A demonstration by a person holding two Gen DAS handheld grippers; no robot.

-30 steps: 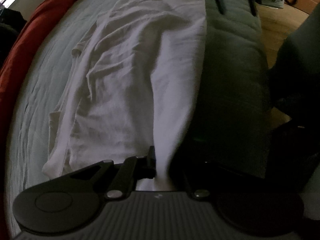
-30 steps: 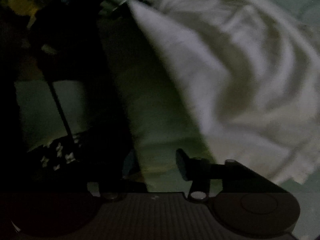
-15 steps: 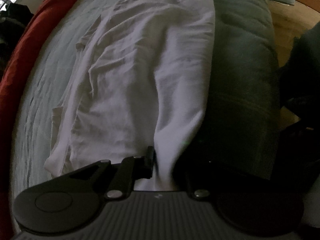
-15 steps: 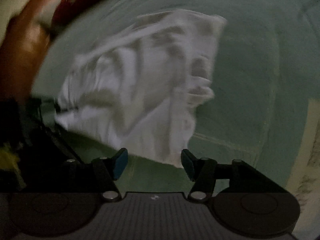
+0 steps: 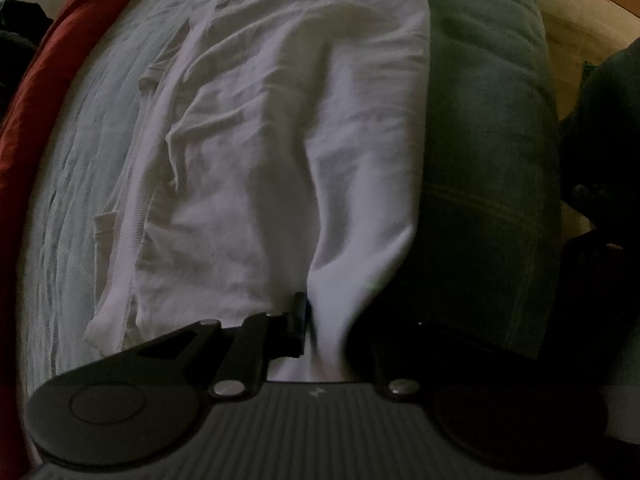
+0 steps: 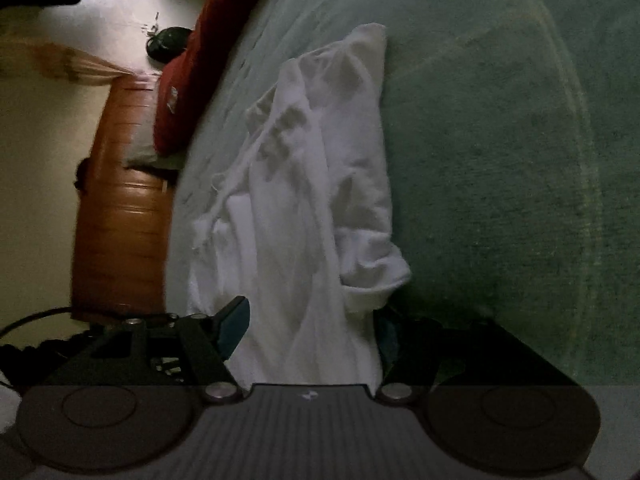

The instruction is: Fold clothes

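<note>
White cotton, a wrinkled garment (image 5: 280, 128), lies lengthwise on the grey-green bedcover (image 5: 80, 160) in the left wrist view, and its near end is drawn up into the left gripper (image 5: 316, 320), whose jaws are nearly together, pinching a fold of the cloth. The garment's right edge runs straight along the top of the bed's side, where the cover drops dark toward the wooden floor (image 5: 568, 40); to its left a broad strip of bare cover reaches a red blanket (image 5: 52, 80) at the far side. In the right wrist view the same garment (image 6: 304, 208) fills the gap between the right gripper (image 6: 312, 328) fingers, which stand moderately wide apart without pressing on the cloth. Open bedcover (image 6: 500, 140) spreads to the right of the bunched garment, while to the left lie the red blanket (image 6: 188, 80) and a wooden dresser (image 6: 116, 216).
</note>
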